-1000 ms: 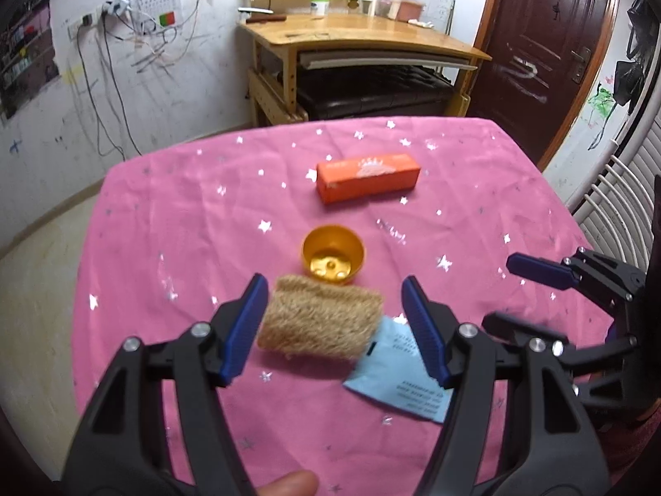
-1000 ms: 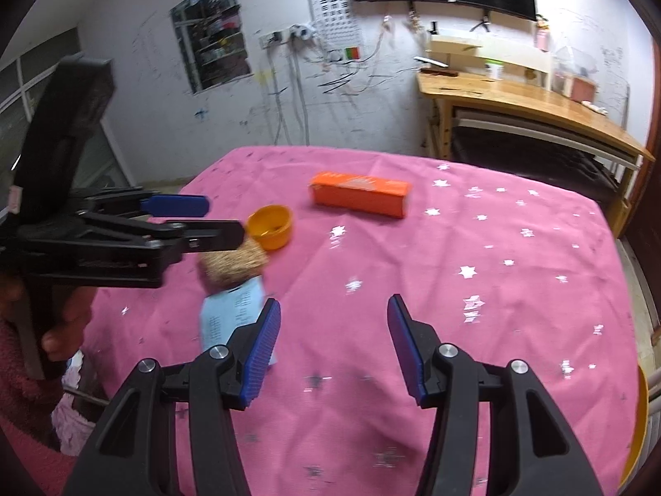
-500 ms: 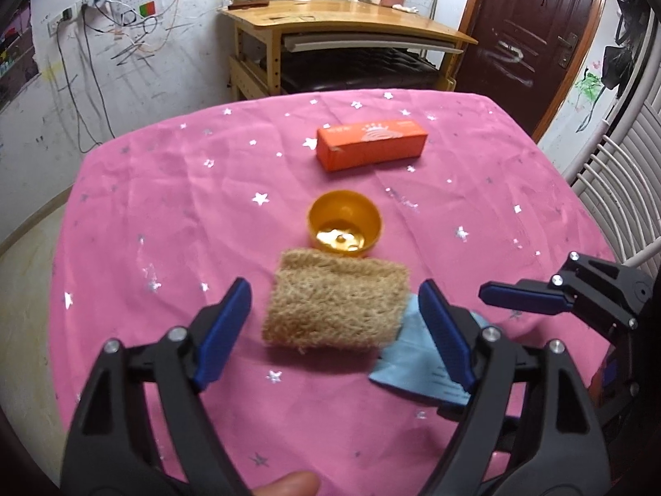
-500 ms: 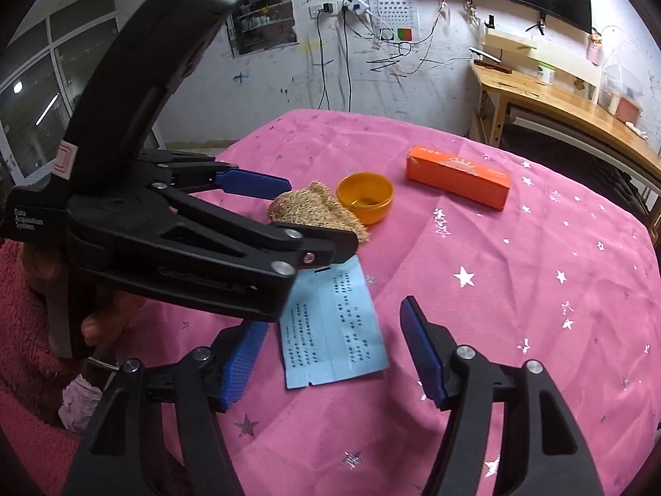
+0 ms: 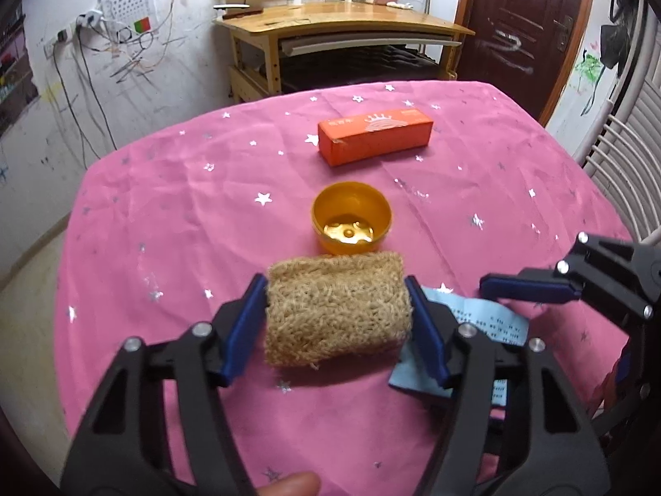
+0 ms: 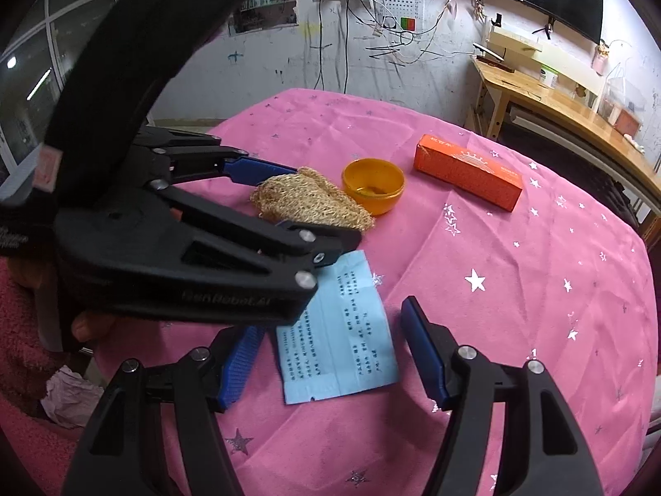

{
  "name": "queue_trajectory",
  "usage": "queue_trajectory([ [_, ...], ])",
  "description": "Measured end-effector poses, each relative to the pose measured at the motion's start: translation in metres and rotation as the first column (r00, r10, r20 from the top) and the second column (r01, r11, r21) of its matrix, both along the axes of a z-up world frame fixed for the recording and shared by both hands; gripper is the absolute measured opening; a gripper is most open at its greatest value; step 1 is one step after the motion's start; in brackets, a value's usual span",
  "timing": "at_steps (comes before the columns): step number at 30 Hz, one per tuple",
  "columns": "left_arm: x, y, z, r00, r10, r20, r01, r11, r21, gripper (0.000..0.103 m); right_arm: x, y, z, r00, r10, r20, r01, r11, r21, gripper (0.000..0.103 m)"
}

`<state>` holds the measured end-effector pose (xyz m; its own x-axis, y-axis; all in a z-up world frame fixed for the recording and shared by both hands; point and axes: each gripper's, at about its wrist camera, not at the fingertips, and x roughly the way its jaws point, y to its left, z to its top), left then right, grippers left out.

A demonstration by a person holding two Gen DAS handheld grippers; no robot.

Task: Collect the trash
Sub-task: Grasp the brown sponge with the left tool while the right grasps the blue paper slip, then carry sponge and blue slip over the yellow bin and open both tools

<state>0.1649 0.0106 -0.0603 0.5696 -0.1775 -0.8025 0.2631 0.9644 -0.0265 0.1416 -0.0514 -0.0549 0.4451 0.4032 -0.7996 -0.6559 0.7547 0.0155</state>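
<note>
A tan loofah pad (image 5: 336,314) lies on the pink star cloth (image 5: 165,227), just in front of a small orange cup (image 5: 351,217). My left gripper (image 5: 334,285) is closing, and its blue pads press on the pad's two ends. From the right wrist the same loofah pad (image 6: 310,202) sits between those fingers. A light blue printed paper packet (image 6: 343,355) lies flat beside it. My right gripper (image 6: 330,322) stands open astride the packet, with its pads off the paper. One of its blue fingers (image 5: 524,289) shows in the left wrist view.
An orange carton (image 5: 374,140) lies farther back on the table. A wooden desk (image 5: 343,20) stands behind it, with a dark door and a white radiator (image 5: 619,153) to the right. Crumpled paper (image 6: 70,397) sits off the table's near left edge.
The left gripper sank around the loofah pad; its jaws widened, then closed onto the ends. The right gripper swung left over the blue packet and its jaws widened.
</note>
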Motion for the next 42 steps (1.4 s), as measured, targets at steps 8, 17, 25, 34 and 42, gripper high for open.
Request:
queue_trajectory([
  [8, -0.007, 0.001, 0.005, 1.000, 0.015, 0.011, -0.016, 1.000, 0.019, 0.061, 0.000, -0.002, 0.001, 1.000, 0.004, 0.020, -0.003, 1.000, -0.012, 0.048],
  [17, -0.020, 0.004, 0.020, 0.998, 0.053, 0.038, -0.055, 0.998, 0.028, 0.061, -0.001, -0.025, 0.012, 0.998, -0.041, 0.041, 0.039, 0.999, 0.036, 0.046],
  [25, -0.025, -0.016, 0.043, 0.996, 0.049, 0.081, -0.052, 0.998, 0.034, 0.061, 0.000, -0.075, 0.028, 0.990, -0.128, 0.065, 0.121, 0.987, 0.104, 0.045],
  [34, -0.021, -0.061, 0.058, 0.994, 0.005, 0.105, -0.010, 0.999, 0.044, 0.061, -0.004, -0.131, 0.041, 0.972, -0.218, 0.092, 0.202, 0.966, 0.161, 0.045],
  [42, -0.012, -0.105, 0.070, 0.992, -0.032, 0.121, 0.028, 0.999, 0.032, 0.061, 0.000, -0.193, 0.059, 0.935, -0.331, 0.125, 0.300, 0.930, 0.213, 0.045],
])
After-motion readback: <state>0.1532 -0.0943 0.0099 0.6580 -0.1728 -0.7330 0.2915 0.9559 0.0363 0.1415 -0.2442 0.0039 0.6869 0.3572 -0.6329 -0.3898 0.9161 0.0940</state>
